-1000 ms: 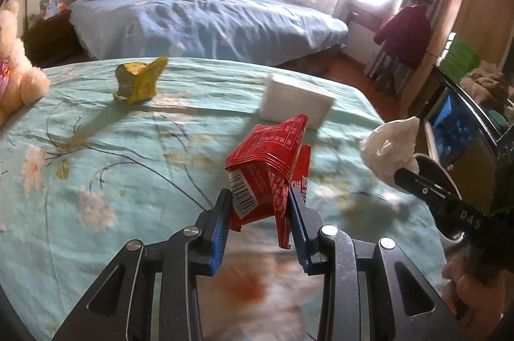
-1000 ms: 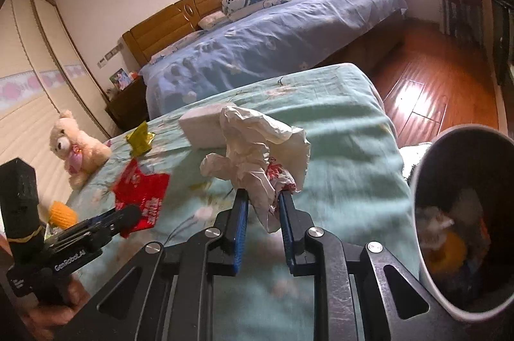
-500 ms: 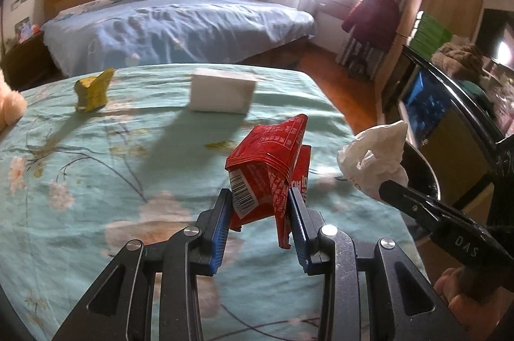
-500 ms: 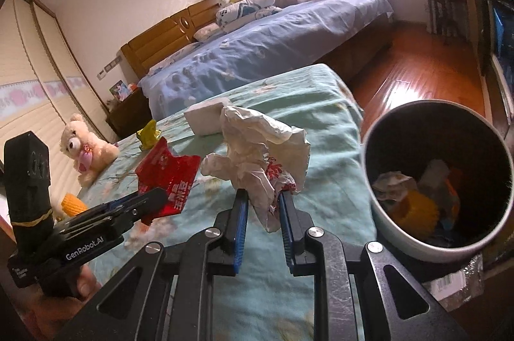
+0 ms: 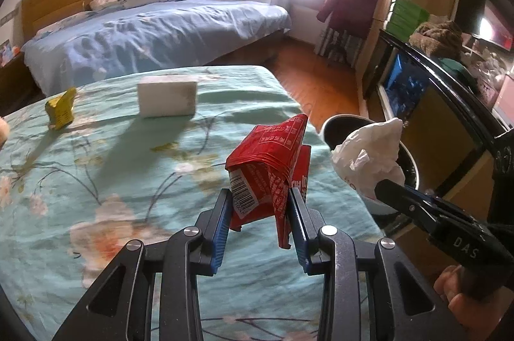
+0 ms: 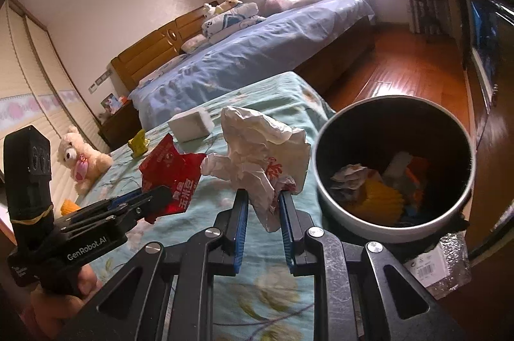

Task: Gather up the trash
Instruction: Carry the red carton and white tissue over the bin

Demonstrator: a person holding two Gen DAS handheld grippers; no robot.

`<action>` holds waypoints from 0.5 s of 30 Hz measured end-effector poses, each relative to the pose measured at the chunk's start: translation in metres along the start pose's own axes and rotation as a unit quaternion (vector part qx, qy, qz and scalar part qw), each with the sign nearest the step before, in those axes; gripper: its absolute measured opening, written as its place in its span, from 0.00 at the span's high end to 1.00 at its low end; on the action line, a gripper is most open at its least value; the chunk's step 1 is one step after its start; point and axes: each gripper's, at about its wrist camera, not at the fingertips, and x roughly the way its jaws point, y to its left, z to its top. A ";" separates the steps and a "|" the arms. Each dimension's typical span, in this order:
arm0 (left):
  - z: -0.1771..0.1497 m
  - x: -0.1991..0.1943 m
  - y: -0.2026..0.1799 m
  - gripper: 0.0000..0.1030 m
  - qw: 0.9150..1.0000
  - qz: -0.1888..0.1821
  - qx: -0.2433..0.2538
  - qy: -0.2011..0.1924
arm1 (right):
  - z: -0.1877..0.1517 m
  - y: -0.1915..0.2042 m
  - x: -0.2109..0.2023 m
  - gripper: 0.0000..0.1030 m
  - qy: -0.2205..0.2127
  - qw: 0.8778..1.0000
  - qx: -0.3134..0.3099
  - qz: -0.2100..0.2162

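My left gripper (image 5: pixel 259 202) is shut on a crumpled red snack wrapper (image 5: pixel 270 167), held above the teal floral bedspread (image 5: pixel 112 154). My right gripper (image 6: pixel 262 206) is shut on a crumpled white paper wad (image 6: pixel 260 154) with red print. In the right wrist view the left gripper (image 6: pixel 154 196) shows at the left with the red wrapper (image 6: pixel 173 177). The white wad (image 5: pixel 369 157) appears at the right of the left wrist view. A round trash bin (image 6: pixel 327 148) with a dark inside stands just right of the bed edge, holding several pieces of trash.
A white box (image 5: pixel 167 96) and a yellow wrapper (image 5: pixel 61 109) lie on the teal bedspread farther back. A teddy bear (image 6: pixel 80 157) sits at its left side. A blue bed (image 5: pixel 154 32) stands beyond, wooden floor (image 6: pixel 401 71) to the right.
Both grippers have moved right across the bedspread with their trash still held. The bin has come fully into the right wrist view and its rim now shows in the left wrist view.
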 end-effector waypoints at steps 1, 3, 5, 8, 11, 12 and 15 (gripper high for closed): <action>0.000 0.000 -0.002 0.67 1.000 -0.001 0.002 0.000 | 0.000 -0.002 -0.001 0.81 -0.001 1.000 0.001 -0.001; 0.001 0.001 -0.006 0.67 1.000 -0.003 0.006 0.001 | -0.001 -0.006 -0.004 0.81 -0.003 1.000 0.004 -0.004; 0.002 0.002 -0.010 0.67 1.000 -0.005 0.009 0.001 | 0.000 -0.009 -0.008 0.81 -0.006 1.000 0.006 -0.006; 0.003 0.002 -0.017 0.67 1.000 -0.008 0.014 0.001 | 0.000 -0.014 -0.012 0.81 -0.009 1.000 0.008 -0.008; 0.004 0.003 -0.022 0.67 1.000 -0.010 0.018 0.000 | 0.001 -0.020 -0.014 0.81 -0.012 1.000 0.012 -0.013; 0.005 0.004 -0.023 0.67 1.000 -0.011 0.020 0.000 | 0.001 -0.022 -0.015 0.81 -0.013 1.000 0.014 -0.014; 0.007 0.006 -0.027 0.67 1.000 -0.014 0.023 0.001 | 0.002 -0.028 -0.019 0.81 -0.017 1.000 0.018 -0.019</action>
